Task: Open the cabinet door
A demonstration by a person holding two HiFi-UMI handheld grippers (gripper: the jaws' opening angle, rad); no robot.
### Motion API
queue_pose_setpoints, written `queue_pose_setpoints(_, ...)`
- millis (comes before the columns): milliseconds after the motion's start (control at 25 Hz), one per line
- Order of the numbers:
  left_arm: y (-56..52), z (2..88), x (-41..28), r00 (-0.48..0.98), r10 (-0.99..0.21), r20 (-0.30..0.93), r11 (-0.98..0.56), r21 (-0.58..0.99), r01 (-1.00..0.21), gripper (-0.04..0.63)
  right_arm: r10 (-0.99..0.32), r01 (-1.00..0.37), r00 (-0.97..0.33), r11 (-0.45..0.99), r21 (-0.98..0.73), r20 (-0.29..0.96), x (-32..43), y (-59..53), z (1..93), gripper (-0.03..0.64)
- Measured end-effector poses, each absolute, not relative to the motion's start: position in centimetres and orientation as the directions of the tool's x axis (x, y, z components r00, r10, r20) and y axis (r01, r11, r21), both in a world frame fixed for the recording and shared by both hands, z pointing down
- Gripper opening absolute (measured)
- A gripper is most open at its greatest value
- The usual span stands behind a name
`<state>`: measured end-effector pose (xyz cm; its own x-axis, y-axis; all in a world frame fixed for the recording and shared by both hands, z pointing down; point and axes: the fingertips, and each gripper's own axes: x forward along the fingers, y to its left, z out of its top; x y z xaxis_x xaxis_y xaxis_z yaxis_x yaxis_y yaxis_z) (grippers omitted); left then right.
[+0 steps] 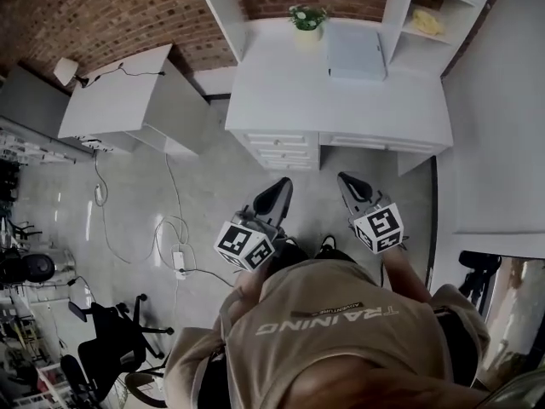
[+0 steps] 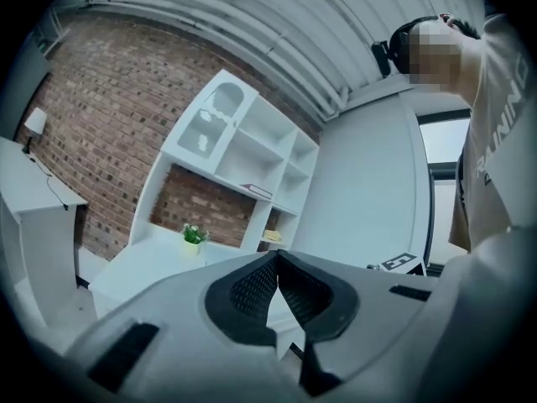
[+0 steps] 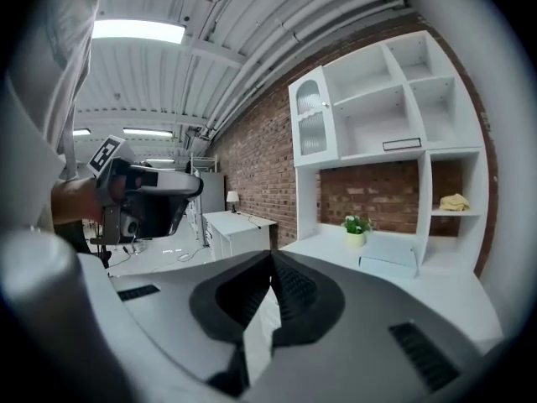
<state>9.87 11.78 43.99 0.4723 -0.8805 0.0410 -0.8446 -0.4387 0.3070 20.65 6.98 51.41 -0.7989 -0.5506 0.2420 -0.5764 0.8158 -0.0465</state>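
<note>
Jaws are seen closed tip to tip on the left gripper point(image 1: 277, 190), with nothing pinched in there, and same deal on the right gripper point(image 1: 351, 184), closed with nothing held. Both are held out level-ish over the floor point(image 1: 204, 194), short of the white desk point(image 1: 281, 92). The cabinet door point(image 3: 312, 124), arched with a glass front, is found up at the top left of the shelf unit point(image 3: 394, 99) on that desk. It looks closed and is well apart from both grippers. A potted plant point(image 1: 307, 17) is parked on the desktop.
</note>
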Motion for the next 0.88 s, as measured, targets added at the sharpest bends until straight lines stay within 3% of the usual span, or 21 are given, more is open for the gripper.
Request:
queue_pose_setpoints(200,8.4,45.5,8.5,0.506,-0.859,0.072,-0.459,0.329,-0.825,0.008,-0.55,-0.6,-0.78,0.793,-0.105,0.299,19.4,4.5,53.7,0.014)
queue_pose_setpoints(640,-0.6,43.2,1.4,0.554,-0.832,-0.021,-0.544,0.226,-0.808,0.008,-0.635,-0.656,-0.74,0.754,-0.032,0.222,12.2,-4.4,48.8,0.014)
queue_pose_setpoints(880,-4.4,46.3,-3.9,0.564,-0.825,0.038,-0.537,0.262,-0.802,0.008,-0.671,-0.696,-0.711,0.714,-0.075,0.212,7.6,-6.9,48.7,0.014)
